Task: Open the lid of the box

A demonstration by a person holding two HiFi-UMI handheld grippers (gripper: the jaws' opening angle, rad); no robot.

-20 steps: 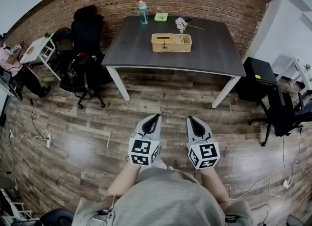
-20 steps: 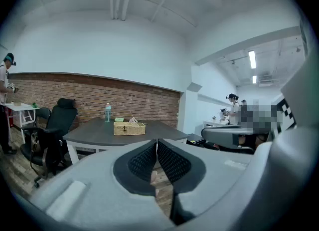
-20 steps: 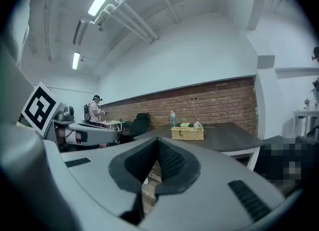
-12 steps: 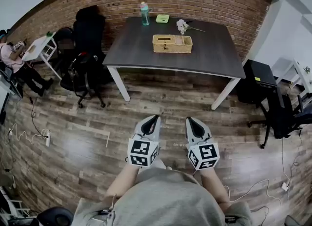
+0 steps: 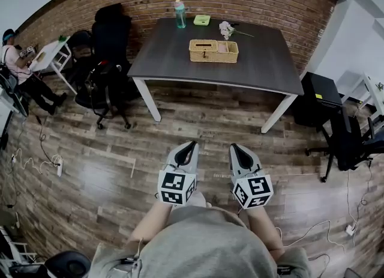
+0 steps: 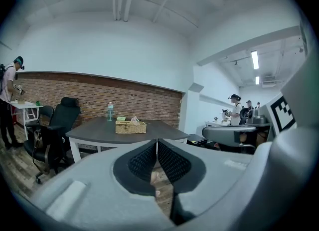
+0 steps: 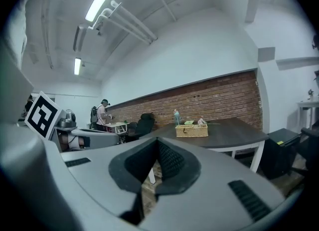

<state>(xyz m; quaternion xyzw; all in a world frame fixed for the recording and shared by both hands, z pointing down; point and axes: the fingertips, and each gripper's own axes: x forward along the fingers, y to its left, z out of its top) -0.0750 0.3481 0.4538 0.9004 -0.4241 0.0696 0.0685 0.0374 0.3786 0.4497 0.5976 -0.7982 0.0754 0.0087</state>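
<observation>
The woven box [image 5: 213, 51] sat midway along the table [image 5: 264, 66], long side toward the person, straight ahead, well off from left gripper [image 5: 192, 143] and right gripper [image 5: 233, 146], both closed empty, neither nearer.

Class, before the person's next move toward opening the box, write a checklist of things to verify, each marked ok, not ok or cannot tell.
1. Box in view on the table: ok.
2. Left gripper and right gripper empty, jaws together: ok.
3. Box within reach: not ok; both grippers are over the floor, short of the table.
4. Room around the box: ok; the bottle and flowers stand apart behind it.
5. Lid's state and latch: cannot tell from here.
</observation>
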